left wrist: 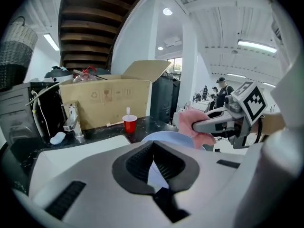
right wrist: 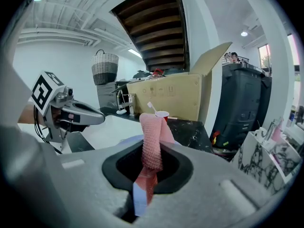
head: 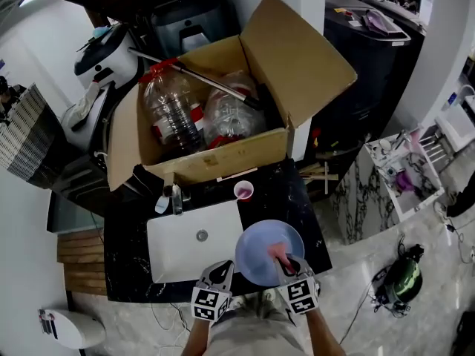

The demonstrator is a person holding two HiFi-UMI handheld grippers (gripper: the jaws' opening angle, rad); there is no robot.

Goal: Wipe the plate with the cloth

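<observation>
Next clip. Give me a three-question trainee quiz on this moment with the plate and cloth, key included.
1. True or false: the right gripper is shut on the pink cloth.
2. What colour is the cup standing on the black countertop beyond the blue plate? A) red B) green C) yellow
3. Fill in: the left gripper is shut on the rim of the ____.
Key: 1 true; 2 A; 3 plate.
</observation>
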